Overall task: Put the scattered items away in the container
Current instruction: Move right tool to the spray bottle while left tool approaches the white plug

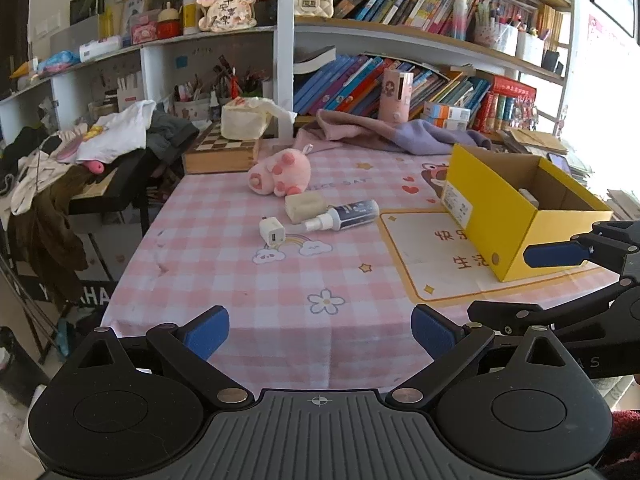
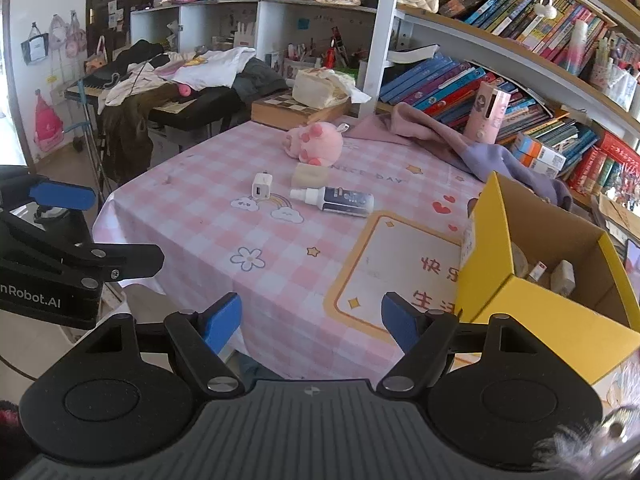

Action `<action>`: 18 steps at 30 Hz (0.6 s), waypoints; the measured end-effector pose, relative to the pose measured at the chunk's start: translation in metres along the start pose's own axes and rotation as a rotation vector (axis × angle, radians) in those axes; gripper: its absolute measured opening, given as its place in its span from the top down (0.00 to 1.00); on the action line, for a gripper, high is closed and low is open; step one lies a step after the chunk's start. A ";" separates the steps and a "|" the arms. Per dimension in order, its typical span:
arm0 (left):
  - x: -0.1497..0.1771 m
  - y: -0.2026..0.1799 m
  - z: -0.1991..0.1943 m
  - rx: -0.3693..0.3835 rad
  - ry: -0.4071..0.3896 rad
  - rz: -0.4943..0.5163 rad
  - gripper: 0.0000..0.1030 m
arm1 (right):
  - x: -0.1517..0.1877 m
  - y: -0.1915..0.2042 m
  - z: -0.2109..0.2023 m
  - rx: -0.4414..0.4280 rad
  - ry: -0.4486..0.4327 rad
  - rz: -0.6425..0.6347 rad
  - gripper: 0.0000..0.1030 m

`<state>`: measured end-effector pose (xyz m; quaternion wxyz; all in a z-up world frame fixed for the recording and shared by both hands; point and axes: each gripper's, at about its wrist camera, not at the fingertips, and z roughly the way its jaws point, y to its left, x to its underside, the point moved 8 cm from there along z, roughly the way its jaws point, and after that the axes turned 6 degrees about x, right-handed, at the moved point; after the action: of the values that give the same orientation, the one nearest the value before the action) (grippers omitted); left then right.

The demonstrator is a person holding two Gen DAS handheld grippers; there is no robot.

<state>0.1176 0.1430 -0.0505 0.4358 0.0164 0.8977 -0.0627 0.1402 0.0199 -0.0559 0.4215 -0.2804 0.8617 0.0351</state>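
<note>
**Partway through: some things boxed, four still loose on the cloth**

While both grippers hang empty over the near edge of the table, the left wrist view shows what is left to do. The left gripper (image 1: 320, 330) has its blue pads spread wide with nothing between them, only the pink checked tablecloth (image 1: 224, 264) beyond. Out in the middle of the cloth lie a white charger plug (image 1: 272, 232), a spray bottle (image 1: 344, 214) on its side, and a pale block (image 1: 305, 206) touching the bottle's nozzle end. Just behind them sits a pink plush toy (image 1: 282, 174). The yellow box (image 1: 500, 232) stands open at the right, well apart from that cluster, with at least one light object showing inside.

From the right wrist view, the right gripper (image 2: 311, 322) is likewise spread fairly wide and holds nothing; it hovers just beside the near corner of the yellow box (image 2: 520, 304). Looking into the box from here, a few small items already rest on its floor, though they are too small to name. The plug (image 2: 262, 187), bottle (image 2: 340, 200), block (image 2: 310, 176) and plush (image 2: 316, 142) all still lie outside it.

By my reading, the tidying is begun but not finished: four loose pieces remain, and neither gripper is close to one yet.
</note>
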 end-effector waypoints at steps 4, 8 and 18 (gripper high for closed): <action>-0.005 0.003 0.017 0.015 0.023 -0.005 0.04 | -0.008 -0.003 0.017 -0.013 0.014 -0.015 0.28; -0.014 0.010 0.033 -0.004 0.033 -0.018 0.04 | -0.021 -0.008 0.040 -0.034 0.031 -0.030 0.30; -0.031 0.031 0.073 -0.040 0.075 -0.077 0.04 | -0.046 -0.018 0.088 -0.084 0.066 -0.062 0.30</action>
<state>0.1966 0.1654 -0.0743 0.3994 -0.0247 0.9144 -0.0610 0.2343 0.0514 -0.0754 0.3816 -0.3255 0.8637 0.0487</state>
